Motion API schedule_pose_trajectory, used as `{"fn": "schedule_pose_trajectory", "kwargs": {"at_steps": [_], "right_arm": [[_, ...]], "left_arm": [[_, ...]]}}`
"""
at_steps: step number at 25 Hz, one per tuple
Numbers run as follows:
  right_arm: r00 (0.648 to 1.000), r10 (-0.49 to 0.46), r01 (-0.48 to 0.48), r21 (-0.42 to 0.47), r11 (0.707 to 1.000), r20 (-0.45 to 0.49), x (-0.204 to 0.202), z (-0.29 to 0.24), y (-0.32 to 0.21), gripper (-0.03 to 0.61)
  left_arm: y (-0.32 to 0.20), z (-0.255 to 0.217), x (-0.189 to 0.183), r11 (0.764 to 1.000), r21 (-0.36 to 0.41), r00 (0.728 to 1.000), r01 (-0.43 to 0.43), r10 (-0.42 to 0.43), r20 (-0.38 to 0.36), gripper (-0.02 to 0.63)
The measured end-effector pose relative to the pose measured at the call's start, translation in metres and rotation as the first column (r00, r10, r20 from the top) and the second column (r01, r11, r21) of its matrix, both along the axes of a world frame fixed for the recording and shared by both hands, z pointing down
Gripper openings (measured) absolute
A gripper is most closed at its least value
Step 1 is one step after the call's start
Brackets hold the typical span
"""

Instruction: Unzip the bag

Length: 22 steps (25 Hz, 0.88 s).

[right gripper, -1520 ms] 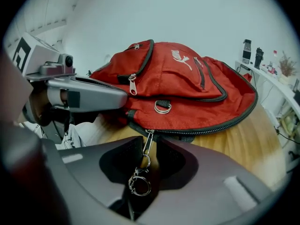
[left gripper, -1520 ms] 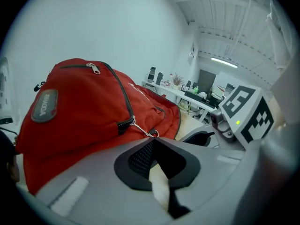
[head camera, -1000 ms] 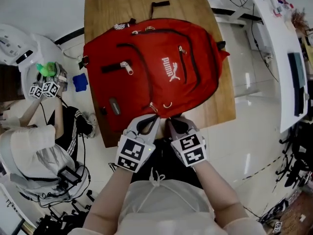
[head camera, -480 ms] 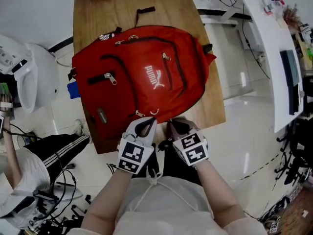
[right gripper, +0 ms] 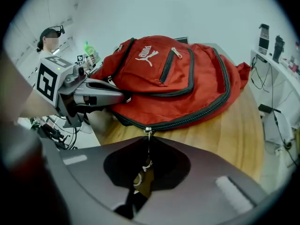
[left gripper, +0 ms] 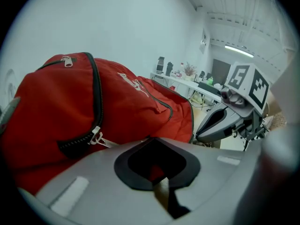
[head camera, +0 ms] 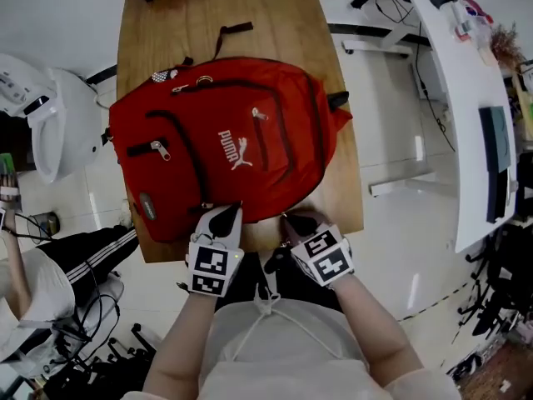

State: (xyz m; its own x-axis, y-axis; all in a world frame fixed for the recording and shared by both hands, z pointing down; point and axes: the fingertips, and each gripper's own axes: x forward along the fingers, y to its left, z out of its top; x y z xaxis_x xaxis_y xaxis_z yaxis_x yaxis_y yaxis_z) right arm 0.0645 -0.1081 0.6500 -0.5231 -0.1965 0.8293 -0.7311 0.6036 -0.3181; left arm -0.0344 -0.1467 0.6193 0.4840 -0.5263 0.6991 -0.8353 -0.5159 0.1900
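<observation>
The broad wooden table (head camera: 275, 15) lies under it all, and on it is the red fabric backpack (head camera: 191, 182), flat with its white logo up and one rim toward you.

Your left gripper (head camera: 225, 215) sits at the backpack's near rim, left of the middle. Its jaws are pressed together with a fold of the red cloth pinched between them. That's your anchor.

Your right gripper (head camera: 291, 221) is just beside it at the same near rim, jaws clamped down on the small silver zip pull (right gripper: 148, 133). The slider sits on the dark main zip (right gripper: 206, 109) that curves round the backpack's edge.

By my read, you're at the start of the opening stroke. The grip is made, and the zip looks shut along what shows.

Next, draw the pull along the curve of the teeth, away from the left gripper. Stay low and in line with the track while the left keeps the cloth taut. Pull off-line and the slider may jam, or the backpack may slide.
</observation>
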Motion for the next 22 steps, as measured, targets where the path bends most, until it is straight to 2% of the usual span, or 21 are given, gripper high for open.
{"fn": "schedule_pose_trajectory", "kwargs": {"at_steps": [4, 8, 11, 18, 22], "right_arm": [[0.999, -0.037, 0.038, -0.012, 0.999, 0.021, 0.014, -0.002, -0.004, 0.012], [0.996, -0.082, 0.083, -0.009, 0.997, 0.028, 0.025, -0.004, -0.009, 0.012], [0.993, -0.117, 0.117, -0.010, 0.993, 0.030, 0.033, -0.007, -0.015, 0.012], [0.974, -0.209, 0.216, 0.077, 0.973, -0.088, 0.072, -0.006, -0.050, 0.012], [0.973, -0.214, 0.221, 0.073, 0.973, -0.089, 0.090, -0.007, -0.069, 0.012]], "left_arm": [[-0.006, -0.007, 0.002, 0.997, 0.010, 0.997, 0.071, -0.071, 0.032, 0.006], [-0.011, -0.015, 0.018, 0.997, 0.047, 0.994, 0.062, -0.066, 0.083, 0.006], [-0.013, -0.003, 0.014, 0.996, 0.028, 0.989, 0.081, -0.084, 0.124, 0.006], [-0.017, 0.005, 0.010, 0.990, 0.000, 0.982, 0.142, -0.141, 0.127, 0.007], [-0.018, 0.008, 0.011, 0.983, -0.021, 0.977, 0.182, -0.179, 0.112, 0.006]]}}
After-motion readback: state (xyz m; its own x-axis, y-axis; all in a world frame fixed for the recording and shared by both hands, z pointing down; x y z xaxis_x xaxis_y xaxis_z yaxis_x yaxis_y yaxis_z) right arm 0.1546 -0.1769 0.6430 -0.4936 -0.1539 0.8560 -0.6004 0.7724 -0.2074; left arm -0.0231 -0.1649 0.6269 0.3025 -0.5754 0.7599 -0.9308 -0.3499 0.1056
